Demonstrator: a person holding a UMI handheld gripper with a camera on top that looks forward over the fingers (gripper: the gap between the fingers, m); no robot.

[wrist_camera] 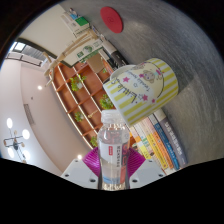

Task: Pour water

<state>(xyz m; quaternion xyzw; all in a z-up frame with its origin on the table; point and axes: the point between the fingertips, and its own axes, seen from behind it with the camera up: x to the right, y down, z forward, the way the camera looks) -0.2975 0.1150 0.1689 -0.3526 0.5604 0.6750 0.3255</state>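
Here the gripper (112, 170) is clenched on a clear water bottle (113, 150) with a white cap and a pink label, its magenta pads (93, 160) pressing both sides; the bottle's base is cut off below. Just beyond the cap, touching or nearly so, a paper cup (139, 88) with striped, doodled sides tilts its mouth toward the bottle. Behind stand wooden shelves (82, 90) with greenery, their contents hard to make out

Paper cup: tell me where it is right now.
In the gripper view, the paper cup sits tilted just above and beyond the water bottle, which stands between the tool's fingers.
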